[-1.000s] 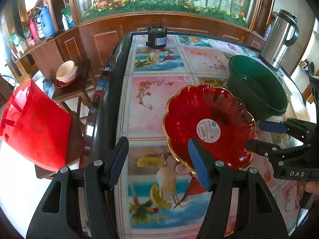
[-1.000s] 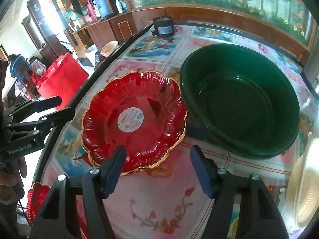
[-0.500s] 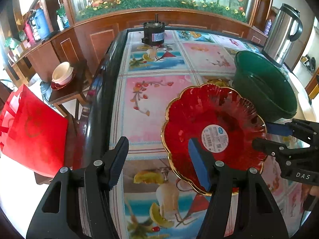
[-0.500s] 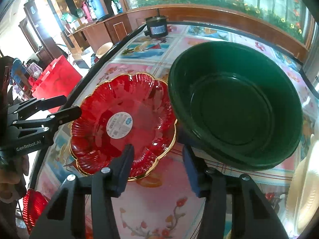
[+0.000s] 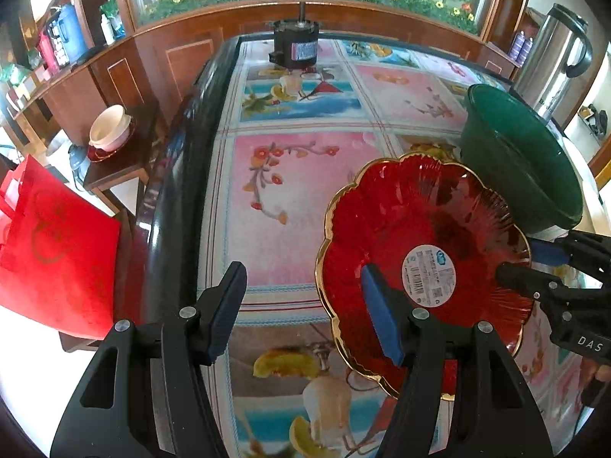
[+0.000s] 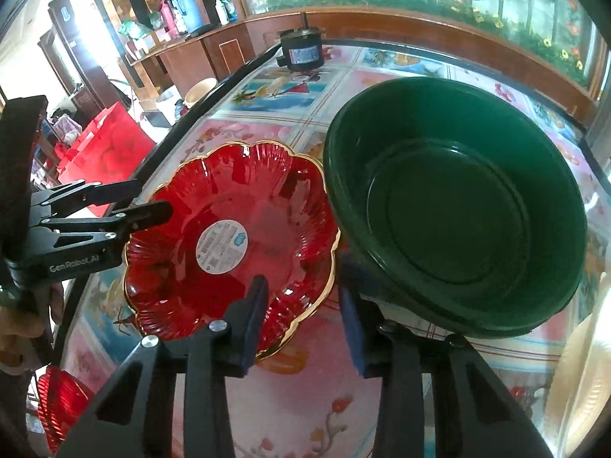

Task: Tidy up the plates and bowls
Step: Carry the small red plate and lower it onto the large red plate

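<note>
Gold-rimmed red plate (image 5: 420,229), green bowl (image 6: 454,206)

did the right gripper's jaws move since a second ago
Yes. The right gripper jaws have narrowed and are closing across the near rim of the red plate, which now sits tilted against the green basin.

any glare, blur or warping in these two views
Left wrist view: strong fisheye bending at the table edge, blown-out white floor at lower left, sharp focus on the red plate. Right wrist view: glare washes the tablecloth right of the green bowl, overexposed window upper left, the cream plate smeared at the rim.
</note>
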The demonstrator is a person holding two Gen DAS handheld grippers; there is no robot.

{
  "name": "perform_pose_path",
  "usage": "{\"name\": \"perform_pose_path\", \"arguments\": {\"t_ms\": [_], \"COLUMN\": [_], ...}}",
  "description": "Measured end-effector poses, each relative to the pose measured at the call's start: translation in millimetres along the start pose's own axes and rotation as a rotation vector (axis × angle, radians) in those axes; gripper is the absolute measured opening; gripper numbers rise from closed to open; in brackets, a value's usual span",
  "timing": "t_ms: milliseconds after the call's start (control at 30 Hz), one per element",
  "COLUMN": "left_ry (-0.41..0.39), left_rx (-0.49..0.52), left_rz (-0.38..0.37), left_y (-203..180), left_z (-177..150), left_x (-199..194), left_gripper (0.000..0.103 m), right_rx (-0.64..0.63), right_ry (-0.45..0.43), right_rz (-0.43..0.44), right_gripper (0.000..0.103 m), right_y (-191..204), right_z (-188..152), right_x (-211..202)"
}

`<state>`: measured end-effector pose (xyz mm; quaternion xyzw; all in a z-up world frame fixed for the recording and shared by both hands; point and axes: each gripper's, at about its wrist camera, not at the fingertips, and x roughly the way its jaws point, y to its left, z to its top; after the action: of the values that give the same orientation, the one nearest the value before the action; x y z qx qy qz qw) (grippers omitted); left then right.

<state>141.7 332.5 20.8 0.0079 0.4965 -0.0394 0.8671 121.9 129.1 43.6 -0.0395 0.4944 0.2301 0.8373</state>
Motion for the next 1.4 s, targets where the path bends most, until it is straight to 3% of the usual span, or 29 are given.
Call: {"name": "perform_pose_path", "arguments": {"t_ms": [200,233,300,400,467,600,900,1133,1400], "left_ry": [0.034,0.033,0.038,0.038,0.037,0.052,0.022,-0.014,-0.078], "left_rx": [0.005,-0.006,-0.019,0.026,0.048,0.016,0.014,0.012,-0.013], "left_rz": [-0.003,-0.006,-0.045,-0.025,0.000,-0.041,-0.040,-0.040,-0.031], "left_y": [-2.7,-2.0,-1.9,-13.0,-17.7,-11.6,-10.3,-7.9,-9.1], "left_z": [1.3,1.8,3.0,3.1,2.8,2.8,3.0,-6.7,-45.7], "left_x": [9.2,8.9,7.7,6.5,5.6,4.7,-17.8,-52.7,-109.5], "left_gripper": [0.062,0.058,0.037,0.026,0.026,0.024,0.024,0.023,0.023], "right_rx": [-0.005,-0.010,-0.024,-0.040,-0.061,-0.059,-0.093,-0.106,-0.135], "right_ry": [0.011,0.017,0.017,0.008,0.001,-0.017,-0.062,-0.096,-0.126], "right_rz": [0.007,0.009,0.010,0.006,-0.011,-0.014,-0.048,-0.037,0.001], "right_gripper": [0.027,0.025,0.025,0.023,0.023,0.023,0.023,0.023,0.023], "right_y": [0.7,1.1,3.3,6.3,10.0,7.7,16.4,28.2,48.7], "right_z": [0.3,0.6,0.9,2.0,2.4,1.2,4.4,2.3,-16.1], "right_x": [2.7,3.7,3.5,1.1,1.2,-0.5,-14.4,-34.6,-64.0]}}
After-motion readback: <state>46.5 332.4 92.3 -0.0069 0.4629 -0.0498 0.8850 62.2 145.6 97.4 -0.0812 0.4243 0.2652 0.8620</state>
